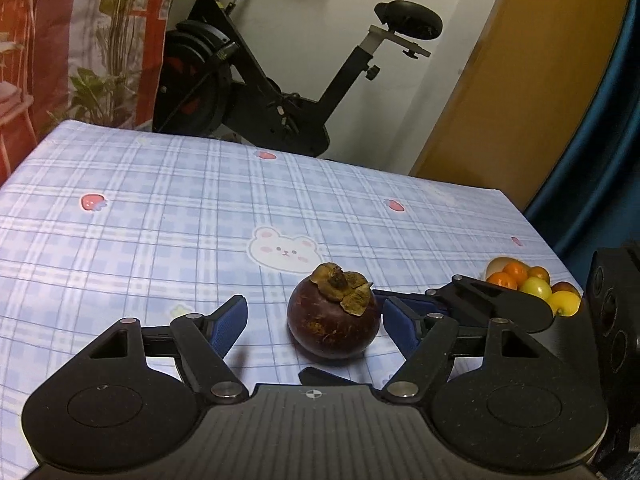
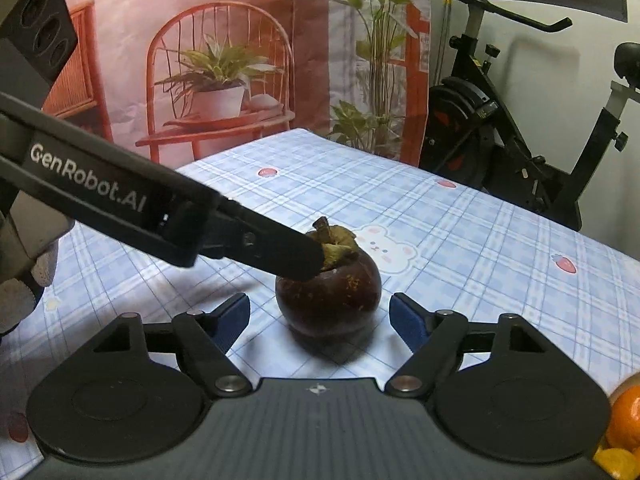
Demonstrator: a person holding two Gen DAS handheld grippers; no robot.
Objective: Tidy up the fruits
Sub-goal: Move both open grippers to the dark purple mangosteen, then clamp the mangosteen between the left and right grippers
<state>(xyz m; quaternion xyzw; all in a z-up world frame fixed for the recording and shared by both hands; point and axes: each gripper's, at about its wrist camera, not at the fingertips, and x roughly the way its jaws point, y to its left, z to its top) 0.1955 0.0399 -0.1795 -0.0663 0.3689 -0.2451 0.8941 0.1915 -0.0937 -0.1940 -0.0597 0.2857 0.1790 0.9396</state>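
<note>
A dark purple mangosteen (image 1: 334,326) with a dry brown cap stands upright on the checked tablecloth (image 1: 160,216). My left gripper (image 1: 314,322) is open, its blue pads on either side of the fruit, not touching it. In the right wrist view the same mangosteen (image 2: 332,300) sits between the open blue pads of my right gripper (image 2: 320,316). The left gripper's black finger (image 2: 276,252) reaches in from the left and crosses in front of the fruit's top. A bowl of oranges and yellow fruits (image 1: 534,286) stands at the right, partly hidden by the right gripper.
An exercise bike (image 1: 280,92) stands beyond the table's far edge. A printed backdrop (image 2: 224,64) hangs behind the table. An orange (image 2: 624,416) shows at the lower right edge of the right wrist view. The table's right edge lies close to the bowl.
</note>
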